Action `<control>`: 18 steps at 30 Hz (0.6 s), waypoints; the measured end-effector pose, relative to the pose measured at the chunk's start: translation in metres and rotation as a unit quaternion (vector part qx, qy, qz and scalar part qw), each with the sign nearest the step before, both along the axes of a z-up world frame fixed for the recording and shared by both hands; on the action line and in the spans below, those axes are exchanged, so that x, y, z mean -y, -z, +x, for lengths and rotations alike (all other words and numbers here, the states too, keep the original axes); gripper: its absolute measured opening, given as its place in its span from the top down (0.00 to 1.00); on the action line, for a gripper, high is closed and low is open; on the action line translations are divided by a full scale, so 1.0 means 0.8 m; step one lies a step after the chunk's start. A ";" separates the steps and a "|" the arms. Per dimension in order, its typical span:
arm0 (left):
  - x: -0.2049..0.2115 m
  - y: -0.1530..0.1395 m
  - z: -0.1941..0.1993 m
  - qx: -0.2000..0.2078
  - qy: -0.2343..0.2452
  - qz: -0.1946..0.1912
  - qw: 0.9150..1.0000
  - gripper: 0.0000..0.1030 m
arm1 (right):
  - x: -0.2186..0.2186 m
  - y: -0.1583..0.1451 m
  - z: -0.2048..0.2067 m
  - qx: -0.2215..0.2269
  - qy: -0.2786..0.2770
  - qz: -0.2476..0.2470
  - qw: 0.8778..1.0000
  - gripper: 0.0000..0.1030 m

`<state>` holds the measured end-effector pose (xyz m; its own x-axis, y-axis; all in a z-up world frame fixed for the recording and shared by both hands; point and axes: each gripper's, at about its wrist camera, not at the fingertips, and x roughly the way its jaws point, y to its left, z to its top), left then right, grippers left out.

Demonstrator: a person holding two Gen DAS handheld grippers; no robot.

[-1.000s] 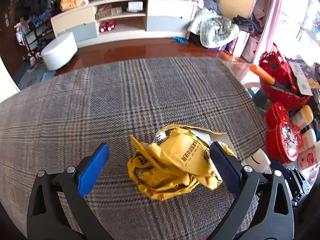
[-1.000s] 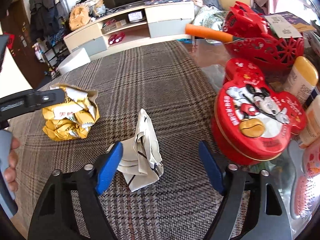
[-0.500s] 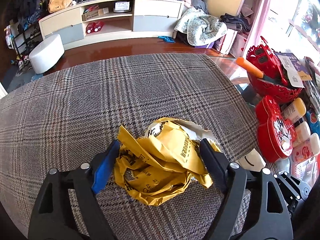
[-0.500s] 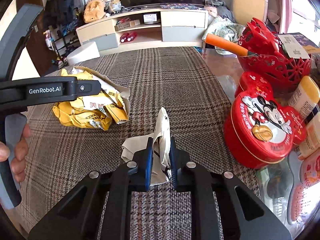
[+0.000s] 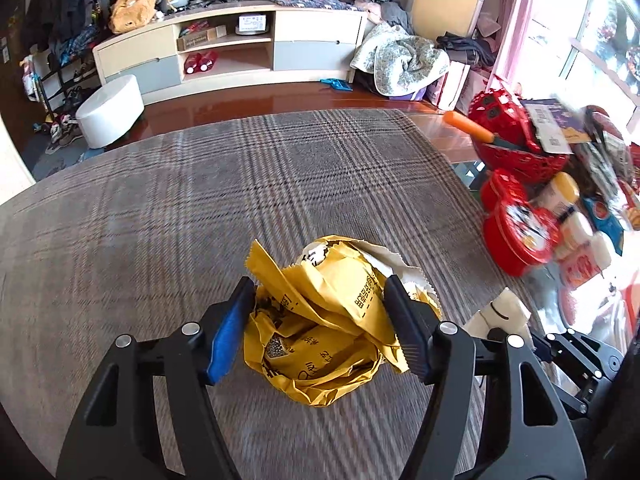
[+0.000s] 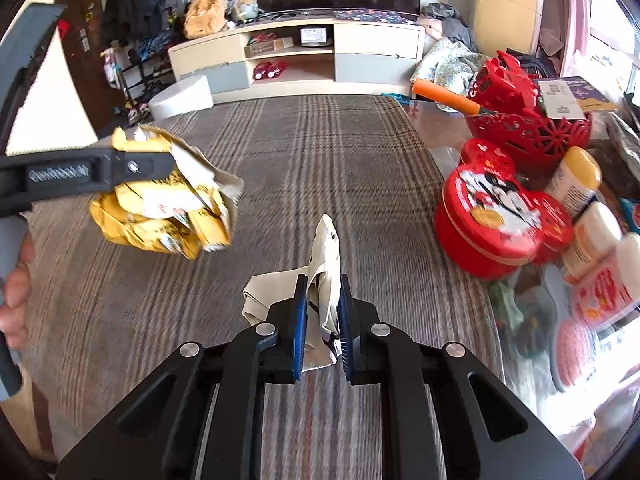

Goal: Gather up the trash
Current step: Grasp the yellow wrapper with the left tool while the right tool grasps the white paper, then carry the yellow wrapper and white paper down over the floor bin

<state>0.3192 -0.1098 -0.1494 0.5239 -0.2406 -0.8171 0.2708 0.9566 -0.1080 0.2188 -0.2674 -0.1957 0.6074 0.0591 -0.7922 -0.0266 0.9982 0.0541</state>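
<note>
Between the left gripper's blue-faced pads sits the crumpled yellow wrapper, both pads pressed into its sides; the jaws have just been closing, and the wrapper bulges out ahead of and below the fingertips. From the right wrist view the same wrapper hangs clear of the plaid tablecloth, so it looks lifted off, clamped under the left gripper's black finger. A hand grips that tool's grey handle at the far left edge of the right wrist view.

Right gripper is clenched on the folded white paper scrap: pads nearly together with the paper pinched between them, its pointed end sticking up past the tips and a flap spilling out to the left of the left pad. Whether the scrap's lower edge touches the cloth, cannot tell. In the left wrist view, that scrap and the right gripper's black frame show just to the right of the left gripper.

Right of the right gripper, near the cloth's edge: red cartoon tin. Beyond it, a red openwork basket with an orange-handled tool poking out to the left. Pale bottles crowd just to the right of the tin. Straight ahead of both grippers, well past the table, a low TV cabinet against the wall and a white round stool on the floor to its left. Frames are motion-blurred.
</note>
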 end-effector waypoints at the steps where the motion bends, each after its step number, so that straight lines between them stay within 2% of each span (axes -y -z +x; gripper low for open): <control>1: -0.006 -0.005 -0.013 0.001 0.000 -0.001 1.000 0.38 | -0.001 -0.002 -0.009 -0.001 -0.002 -0.001 1.000 0.85; 6: -0.027 -0.032 -0.099 0.013 0.001 0.002 1.000 0.38 | -0.026 -0.016 -0.078 -0.010 -0.016 -0.001 1.000 0.85; 11: -0.052 -0.054 -0.185 0.024 -0.009 -0.019 1.000 0.38 | -0.049 -0.038 -0.148 -0.005 -0.032 -0.001 0.999 0.85; 18: -0.086 -0.060 -0.301 0.038 -0.019 -0.031 0.999 0.38 | -0.062 -0.056 -0.232 0.009 -0.040 0.006 0.999 0.85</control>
<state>0.0783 -0.0414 -0.1015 0.5934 -0.2677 -0.7591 0.2441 0.9585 -0.1473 0.0336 -0.2176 -0.1513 0.6152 0.1177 -0.7796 -0.1070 0.9921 0.0653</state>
